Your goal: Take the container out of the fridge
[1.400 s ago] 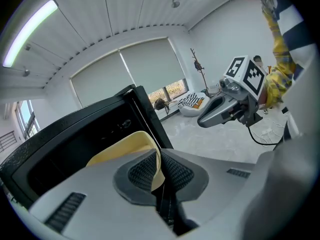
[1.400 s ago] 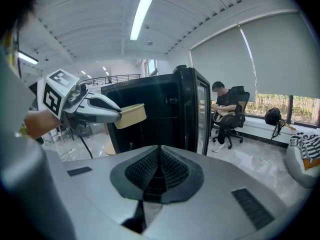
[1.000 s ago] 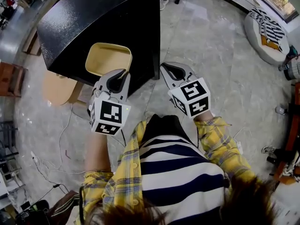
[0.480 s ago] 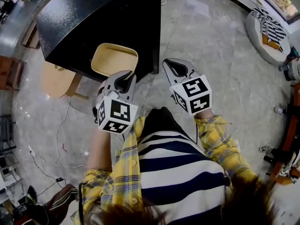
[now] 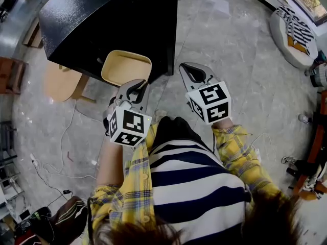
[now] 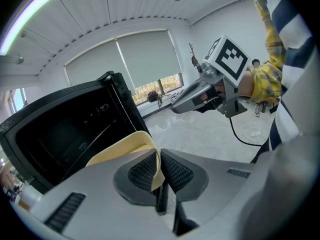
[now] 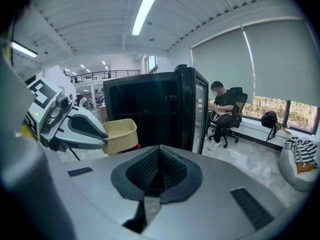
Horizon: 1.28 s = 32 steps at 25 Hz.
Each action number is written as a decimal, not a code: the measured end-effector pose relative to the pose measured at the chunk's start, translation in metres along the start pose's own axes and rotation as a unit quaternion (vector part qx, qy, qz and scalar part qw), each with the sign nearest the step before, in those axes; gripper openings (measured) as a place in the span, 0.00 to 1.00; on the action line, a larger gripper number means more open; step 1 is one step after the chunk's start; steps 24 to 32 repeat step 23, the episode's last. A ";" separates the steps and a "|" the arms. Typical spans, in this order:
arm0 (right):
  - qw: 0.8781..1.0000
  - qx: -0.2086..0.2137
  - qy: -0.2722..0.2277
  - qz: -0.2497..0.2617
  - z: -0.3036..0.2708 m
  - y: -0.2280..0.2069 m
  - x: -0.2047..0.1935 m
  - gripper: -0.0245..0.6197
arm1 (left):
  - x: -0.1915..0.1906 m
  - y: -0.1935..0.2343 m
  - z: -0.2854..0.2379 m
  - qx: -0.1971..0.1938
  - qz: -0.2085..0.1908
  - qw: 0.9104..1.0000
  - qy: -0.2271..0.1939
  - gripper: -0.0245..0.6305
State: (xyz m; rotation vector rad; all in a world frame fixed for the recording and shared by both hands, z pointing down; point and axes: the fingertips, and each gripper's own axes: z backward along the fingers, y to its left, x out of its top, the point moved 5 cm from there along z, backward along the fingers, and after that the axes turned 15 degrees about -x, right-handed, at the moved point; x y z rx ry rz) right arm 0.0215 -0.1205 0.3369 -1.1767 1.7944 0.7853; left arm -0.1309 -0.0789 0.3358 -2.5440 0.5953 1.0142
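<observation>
Container [image 5: 126, 68], a pale yellow tub, hangs in the air at the upper left of the head view, just in front of the black fridge [image 5: 102, 19] and above the grey floor [image 5: 230, 50]. The left claw [image 5: 136, 88] grips it by its near rim. In the left gripper view that thin yellow edge sits pinched between the two ribbed pads [image 6: 142, 173], and the tub's open top faces up. The right claw [image 5: 188, 71] is held right of centre, beside the container but apart from it. Its jaws are closed together with nothing between them. In the right gripper view, a person [image 7: 223, 109] sits on a chair [image 7: 235, 121] at the right of the frame, past the fridge.
</observation>
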 end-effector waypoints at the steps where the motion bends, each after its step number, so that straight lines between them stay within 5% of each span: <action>1: 1.000 0.000 0.001 -0.001 0.000 0.000 -0.001 0.08 | -0.001 0.000 0.000 0.000 0.002 1.000 0.001 0.10; 32: 1.000 -0.004 0.007 -0.007 -0.002 0.001 -0.002 0.08 | -0.004 0.005 -0.001 -0.005 0.001 1.000 0.003 0.10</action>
